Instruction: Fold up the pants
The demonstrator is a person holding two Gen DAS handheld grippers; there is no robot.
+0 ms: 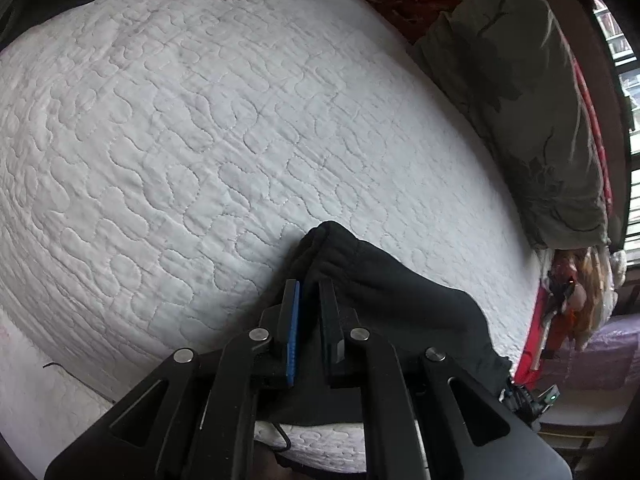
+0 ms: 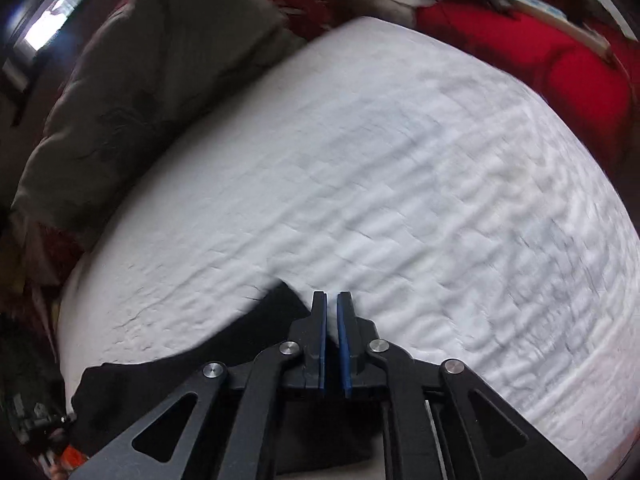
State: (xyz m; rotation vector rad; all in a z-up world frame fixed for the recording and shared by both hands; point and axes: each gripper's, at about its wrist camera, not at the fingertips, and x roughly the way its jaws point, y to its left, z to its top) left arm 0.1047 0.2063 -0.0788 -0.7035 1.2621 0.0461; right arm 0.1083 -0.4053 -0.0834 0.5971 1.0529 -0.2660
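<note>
The black pants (image 1: pixel 384 292) lay bunched at the near edge of a white quilted mattress cover (image 1: pixel 200 140), a gathered, ribbed part — a waistband or a cuff, it could not be told which — humped up just ahead of the left gripper (image 1: pixel 310 284). That gripper was closed on the dark fabric, which ran between its blue-padded jaws and draped away to the right and under the linkage. In the right wrist view the same cloth (image 2: pixel 192 352) spread low and to the left of the right gripper (image 2: pixel 331 296), a pointed corner of it rising just beside the fingertips; the jaws there stood nearly together with a thin gap, and fabric showed behind and beneath them, but whether any was pinched between the pads could not be made out in the blurred picture. The cloth looked like a soft knit, light and limp, likely to sag and slide on itself rather than hold a crease, so a hold on the thicker banded edge, one gripper towards each end of it, would probably give the most control when lifting and laying it flat. Beyond the pants the cover stretched bare, with an olive-grey patterned quilt (image 1: pixel 520 100) heaped along its far side, a red blanket (image 2: pixel 540 52) past the far corner — and window light behind
</note>
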